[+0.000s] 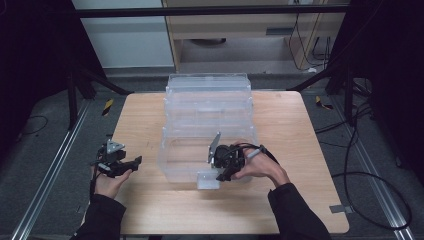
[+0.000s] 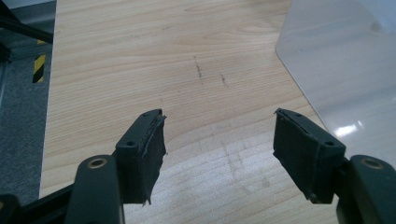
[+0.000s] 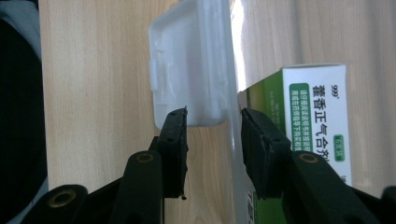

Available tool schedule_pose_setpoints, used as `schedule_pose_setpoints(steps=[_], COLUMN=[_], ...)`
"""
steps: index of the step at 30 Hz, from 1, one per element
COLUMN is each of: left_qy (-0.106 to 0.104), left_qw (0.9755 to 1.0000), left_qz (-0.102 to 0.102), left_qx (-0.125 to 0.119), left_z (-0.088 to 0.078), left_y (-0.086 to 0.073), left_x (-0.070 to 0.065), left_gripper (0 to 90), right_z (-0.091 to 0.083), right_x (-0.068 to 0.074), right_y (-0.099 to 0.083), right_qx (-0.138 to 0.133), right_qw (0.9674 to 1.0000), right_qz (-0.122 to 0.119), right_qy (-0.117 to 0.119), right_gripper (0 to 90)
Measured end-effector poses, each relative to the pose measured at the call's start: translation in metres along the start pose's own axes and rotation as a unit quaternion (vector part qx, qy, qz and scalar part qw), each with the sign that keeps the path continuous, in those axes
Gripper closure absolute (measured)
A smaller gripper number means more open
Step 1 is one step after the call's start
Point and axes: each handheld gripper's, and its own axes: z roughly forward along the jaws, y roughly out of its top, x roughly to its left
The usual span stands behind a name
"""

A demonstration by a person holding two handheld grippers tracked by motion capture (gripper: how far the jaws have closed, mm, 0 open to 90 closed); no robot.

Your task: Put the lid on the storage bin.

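A clear plastic stack of drawer boxes (image 1: 207, 100) stands mid-table. At its front wall hangs a white translucent handle tab (image 1: 207, 180) (image 3: 187, 60). My right gripper (image 1: 222, 176) (image 3: 214, 112) points down over that front wall (image 3: 235, 158), one jaw on each side of it and the tab just past the tips. A gap shows between the outer pad and the wall, so it is open. Inside the box lies a green and white medicine carton (image 3: 317, 107). My left gripper (image 1: 136, 161) (image 2: 219, 114) stays open and empty over the table's left part.
The wooden table (image 1: 150, 210) has bare room to the left, right and front of the box. A corner of the clear box (image 2: 341, 70) lies to the right of the left gripper. Cables trail on the floor at the right (image 1: 370, 200).
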Motion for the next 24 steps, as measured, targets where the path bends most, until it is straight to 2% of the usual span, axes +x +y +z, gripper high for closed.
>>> schedule_pose_setpoints(steps=[17,24], left_qy=[-0.002,-0.008], left_qw=[1.0000,0.9997], left_qz=[0.002,0.006], left_qx=[-0.007,-0.022], left_z=[-0.005,-0.012], left_y=[0.004,0.014], left_x=[0.000,0.003], left_gripper=[33.2,33.4], right_z=[0.005,0.005], right_x=[-0.002,-0.002], right_y=[0.001,0.000], right_qx=[0.008,0.003], right_qw=[0.9999,0.9999], right_qz=[0.008,0.009], right_qy=[0.012,0.014], right_gripper=[64.7,65.1])
